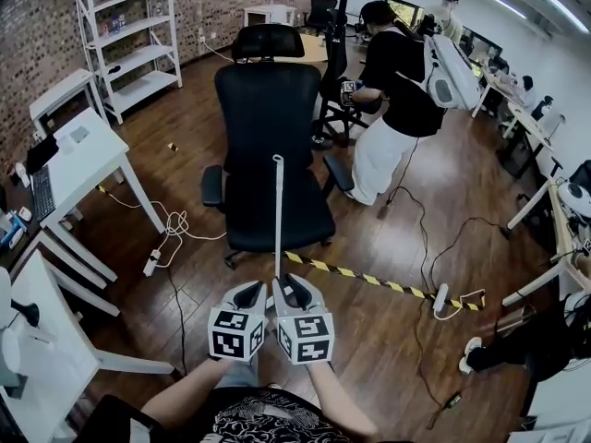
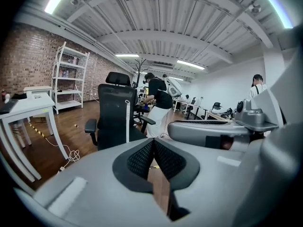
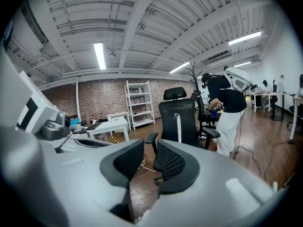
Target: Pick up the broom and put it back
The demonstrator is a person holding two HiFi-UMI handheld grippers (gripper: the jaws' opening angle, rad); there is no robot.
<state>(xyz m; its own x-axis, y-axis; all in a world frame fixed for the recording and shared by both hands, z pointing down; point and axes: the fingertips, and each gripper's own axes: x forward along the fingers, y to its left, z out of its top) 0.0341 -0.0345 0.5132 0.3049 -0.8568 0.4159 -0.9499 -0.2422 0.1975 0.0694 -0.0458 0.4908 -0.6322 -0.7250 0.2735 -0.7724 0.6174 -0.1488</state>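
Note:
The broom shows only as a thin white handle point(image 1: 278, 212), upright against the front of a black office chair point(image 1: 268, 146). Its head is hidden behind my grippers. Both grippers sit side by side low in the head view, short of the handle and pointing at it. My left gripper point(image 1: 251, 290) has its pads together with nothing between them point(image 2: 153, 144). My right gripper point(image 1: 294, 288) shows a narrow gap between its pads, also empty point(image 3: 150, 151). The handle point(image 2: 127, 120) stands ahead of the jaws in the left gripper view, and the same handle point(image 3: 178, 127) appears in the right gripper view.
A white desk point(image 1: 88, 160) and a white shelf unit point(image 1: 129, 35) stand at the left. A power strip with cables point(image 1: 153, 263) lies on the wood floor. Yellow-black tape point(image 1: 369, 281) runs right of the chair. A person in a black top point(image 1: 392, 109) stands behind it.

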